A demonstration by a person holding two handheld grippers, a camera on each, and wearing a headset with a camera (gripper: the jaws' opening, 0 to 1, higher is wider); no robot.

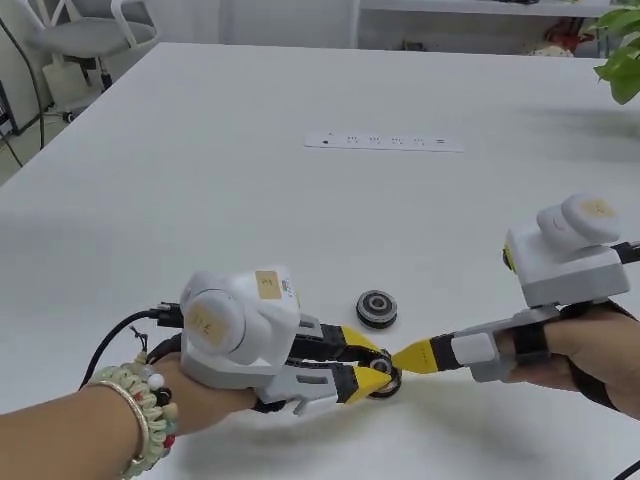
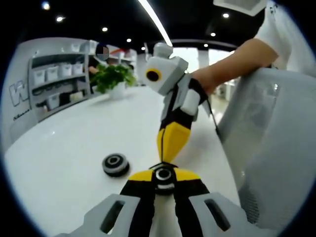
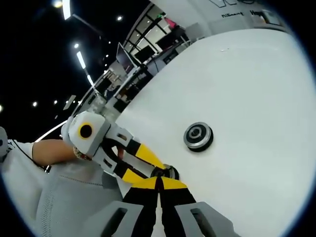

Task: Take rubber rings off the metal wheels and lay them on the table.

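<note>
Rubber should stretch, so we'd peel at the rim: left gripper [image 1: 375, 375] clamps the wheel [image 2: 164, 175], right gripper [image 3: 158, 181] jaws together against its ring [image 3: 171, 172]

Large "W" on the wall [image 2: 16, 93]

Two metal wheels [image 1: 377, 308] [image 1: 385, 383], two hand-held grippers [image 1: 372, 368] [image 1: 404, 359], one power strip [image 1: 384, 142], one plant [image 1: 622, 50].

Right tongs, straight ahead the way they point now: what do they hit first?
The wheel clamped in the left tongs: the right tongs point straight at it, tips seemingly touching. The other wheel lies off that line.
</note>
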